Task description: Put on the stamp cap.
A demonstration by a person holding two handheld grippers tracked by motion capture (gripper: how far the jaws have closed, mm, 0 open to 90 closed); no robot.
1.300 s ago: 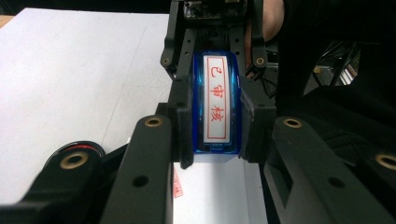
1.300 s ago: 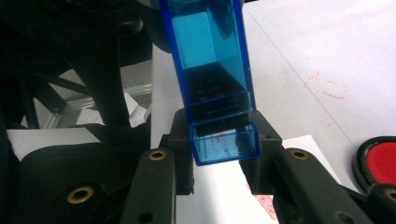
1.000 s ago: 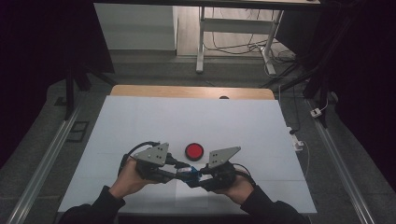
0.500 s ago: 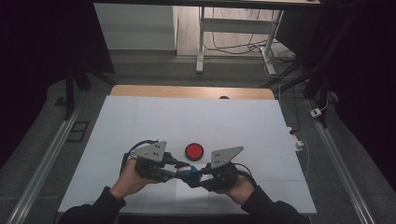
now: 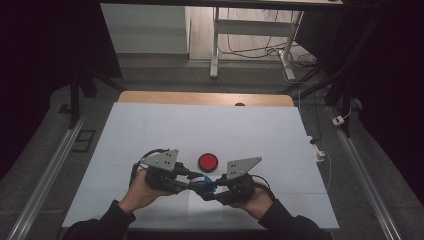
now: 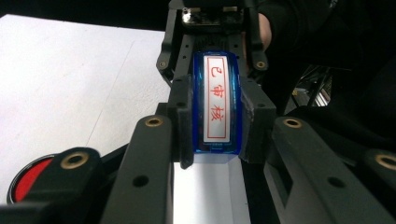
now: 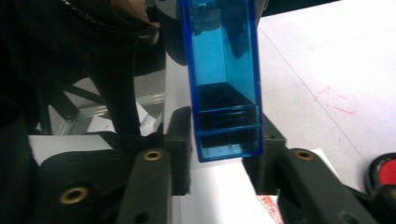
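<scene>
Right gripper [image 5: 209,192] jaws have just eased apart around the glossy blue rectangular stamp [image 6: 217,105]; left gripper [image 5: 196,181] clamps it.

We see dark sleeves [image 5: 115,220], black tools with brass-coloured screws [image 6: 153,122], grey triangular plates [image 5: 162,159] and what look like black cables [image 5: 145,154].

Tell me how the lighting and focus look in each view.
High view: table evenly lit, surroundings dark, stamp small. Left gripper view: stamp label sharp, near fingers soft. Right gripper view: stamp glows translucent, background dim, ink pad blurred.
</scene>
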